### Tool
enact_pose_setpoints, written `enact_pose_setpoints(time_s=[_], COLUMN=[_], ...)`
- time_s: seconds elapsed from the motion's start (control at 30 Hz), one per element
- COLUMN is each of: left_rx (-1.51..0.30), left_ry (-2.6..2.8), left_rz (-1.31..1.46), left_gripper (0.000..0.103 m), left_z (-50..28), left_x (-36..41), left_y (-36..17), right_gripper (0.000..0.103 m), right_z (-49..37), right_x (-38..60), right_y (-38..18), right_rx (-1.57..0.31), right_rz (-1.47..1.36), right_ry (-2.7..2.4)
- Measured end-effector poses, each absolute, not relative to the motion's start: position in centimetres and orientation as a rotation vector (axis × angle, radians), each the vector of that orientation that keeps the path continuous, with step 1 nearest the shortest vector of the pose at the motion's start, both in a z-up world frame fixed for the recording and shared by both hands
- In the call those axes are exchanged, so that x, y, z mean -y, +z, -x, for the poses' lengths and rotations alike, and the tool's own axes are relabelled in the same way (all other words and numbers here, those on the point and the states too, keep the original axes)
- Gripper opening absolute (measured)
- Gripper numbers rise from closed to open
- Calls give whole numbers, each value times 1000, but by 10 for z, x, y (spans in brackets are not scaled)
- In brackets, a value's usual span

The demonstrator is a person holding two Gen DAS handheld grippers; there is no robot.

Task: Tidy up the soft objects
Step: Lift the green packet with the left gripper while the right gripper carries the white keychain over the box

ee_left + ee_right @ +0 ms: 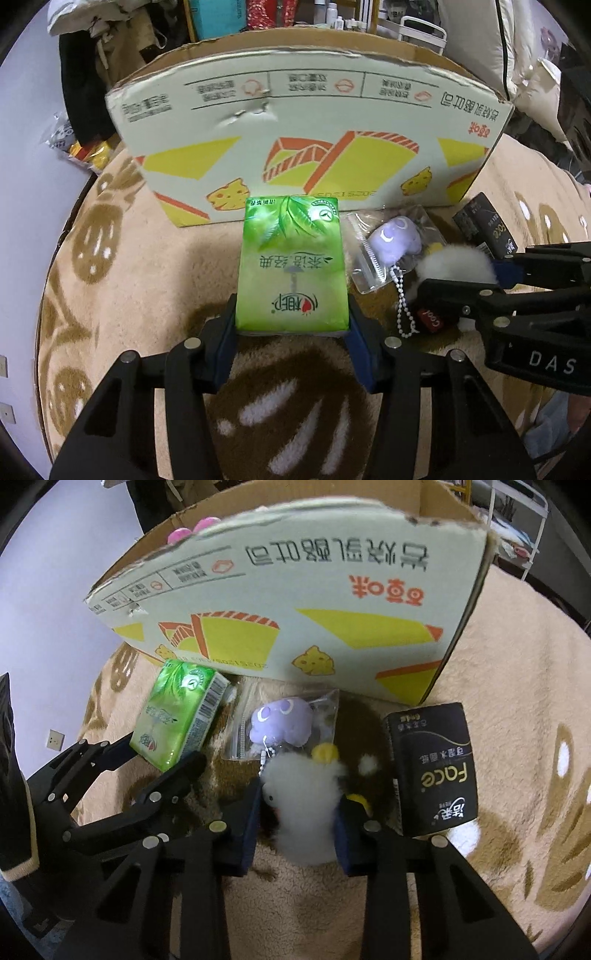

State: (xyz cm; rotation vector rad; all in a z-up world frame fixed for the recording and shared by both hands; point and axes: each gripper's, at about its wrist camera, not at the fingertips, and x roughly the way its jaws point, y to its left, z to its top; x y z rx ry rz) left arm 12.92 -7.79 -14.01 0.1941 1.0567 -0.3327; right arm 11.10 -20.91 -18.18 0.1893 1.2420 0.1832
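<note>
My left gripper (293, 328) is shut on a green tissue pack (291, 266), holding it by its near end in front of the cardboard box (295, 122); the pack also shows in the right wrist view (177, 716). My right gripper (297, 812) is shut on a white fluffy plush toy (303, 801) lying on the blanket; the toy also shows in the left wrist view (454, 264). A purple plush in a clear zip bag (280, 723) lies just beyond it. A black tissue pack (432, 768) lies to the right.
The box stands open-topped on a beige patterned blanket (517, 738), with something pink (192, 530) inside its left end. A lilac wall (29, 147) is at left. Clothes, snack bags (85, 147) and shelves crowd the area behind the box.
</note>
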Motion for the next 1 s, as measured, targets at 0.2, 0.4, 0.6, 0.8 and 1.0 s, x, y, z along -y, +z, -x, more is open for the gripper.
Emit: enact_pose_setpoints(time_s=[0.2, 0.4, 0.6, 0.8, 1.0], left_rx=[-999, -960, -895, -765, -669], left_ry=[-315, -267, -224, -201, -226], left_rz=[-219, -199, -206, -200, -131], left_gripper=[52, 52, 51, 52, 52], left_z=[-120, -109, -87, -60, -52], left_x=[69, 59, 50, 46, 35], left_y=[-125, -108, -77, -33, 5], right_gripper=[36, 36, 36, 36, 36], right_z=[-100, -89, -72, -57, -51], right_x=[217, 234, 233, 219, 220], right_y=[-157, -122, -84, -52, -24], right_rx=[-1157, -1008, -851, -688, -576], right_rz=[-167, -221, -198, -167, -185], right_ry=[139, 158, 179, 174, 168])
